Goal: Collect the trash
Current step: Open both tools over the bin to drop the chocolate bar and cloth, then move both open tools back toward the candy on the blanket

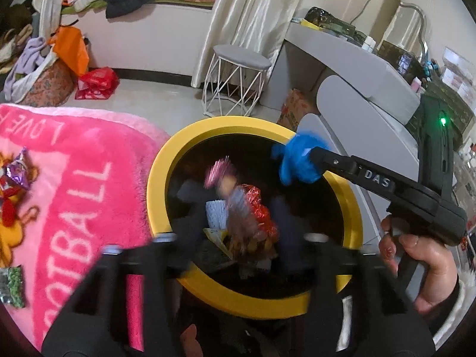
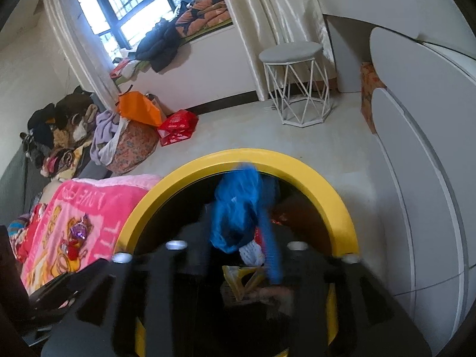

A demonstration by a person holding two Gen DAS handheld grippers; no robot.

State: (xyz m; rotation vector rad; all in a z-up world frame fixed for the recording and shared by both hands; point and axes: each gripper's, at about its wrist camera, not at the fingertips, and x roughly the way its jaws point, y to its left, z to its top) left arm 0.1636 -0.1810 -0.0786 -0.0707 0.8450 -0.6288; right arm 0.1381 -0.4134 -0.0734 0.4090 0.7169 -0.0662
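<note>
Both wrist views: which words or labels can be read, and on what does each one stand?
"FOOTBALL", first letters partly hidden: pink blanket.
"LOVE", upside down, rest cut off: same blanket.
"DAS": finger of the right gripper, which holds a blue wrapper.
Boxes on the dresser: print too small to read.

Pale floor [image 2: 312, 148], cream curtains [image 2: 267, 9], barred window [image 2: 134, 3] letting in daylight, 1 grey wire-legged stool [image 2: 294, 83], grey dresser [image 1: 351, 59], arched mirror [image 1: 395, 15]

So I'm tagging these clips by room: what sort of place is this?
Most likely a lived-in bedroom. A pink blanket covers what looks like a bed, a vanity desk with a curvy mirror stands by a small stool, and bedding lies piled on the window ledge.
</note>
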